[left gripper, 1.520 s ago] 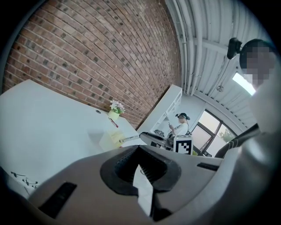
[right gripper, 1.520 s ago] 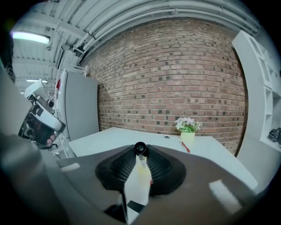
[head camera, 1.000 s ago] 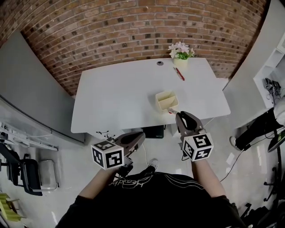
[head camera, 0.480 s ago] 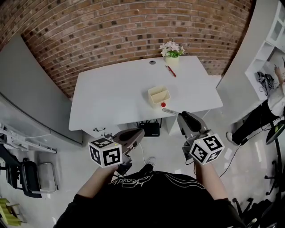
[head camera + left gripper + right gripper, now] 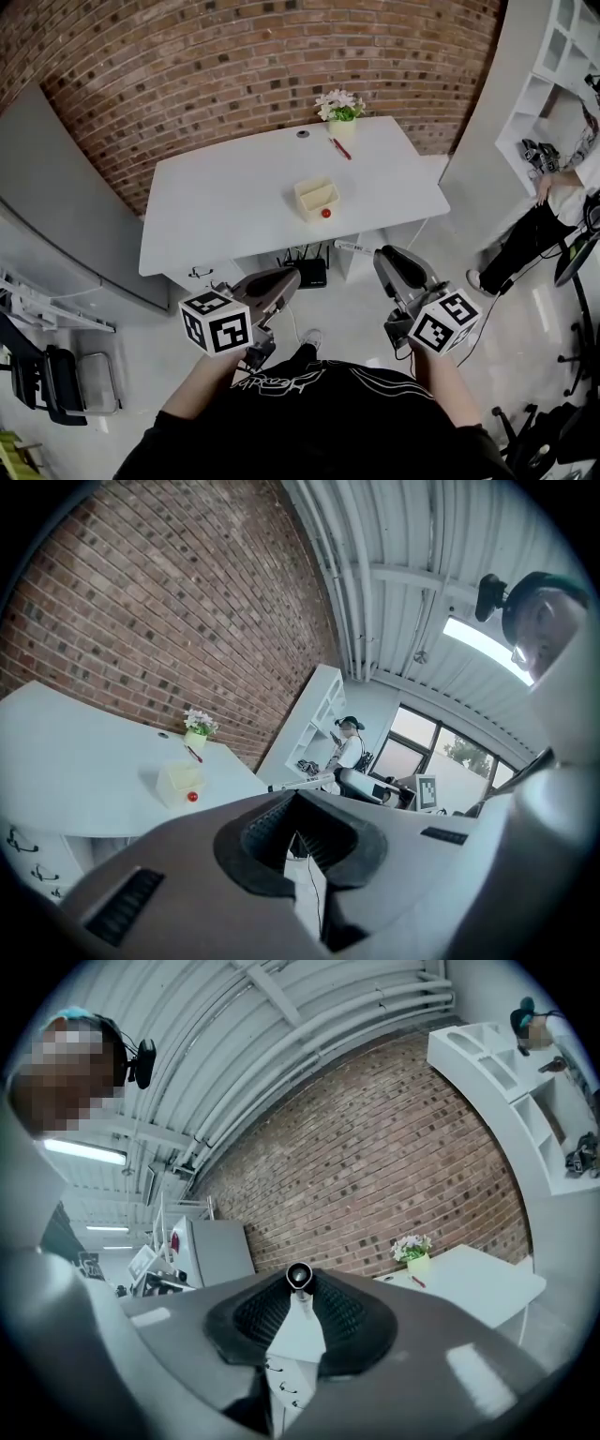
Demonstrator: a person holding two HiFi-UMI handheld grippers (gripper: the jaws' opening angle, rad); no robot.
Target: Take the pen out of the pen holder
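Both grippers have drawn back from the white rectangular table (image 5: 225, 211) since a second ago. It now sits higher and smaller in the head view, and the slim white pen (image 5: 354, 247), whose tip was then by the holder's front edge, now hangs clear of the table's near edge, over the floor.

The right gripper (image 5: 382, 255), at lower right of the head view, has its fingers closed on the pen. In the right gripper view (image 5: 299, 1290) the pads clamp the barrel, and the pen (image 5: 299, 1276) is seen end-on as a small dark ring at the top of the pads. In the head view the pen sticks out to the left of the jaws, roughly level.

The left gripper (image 5: 294, 276), at lower left centre, holds nothing. In the left gripper view (image 5: 298, 844) its pads stand almost together, with only a thin wedge of floor showing between them.

The pale yellow rectangular pen holder (image 5: 316, 199) stands upright near the middle of the table, well apart from both grippers. A small round red object (image 5: 325, 213) lies touching or just beside its front right corner. A red pen (image 5: 338, 148) lies flat near the table's far edge, beside a small pot of pale flowers (image 5: 339, 111).
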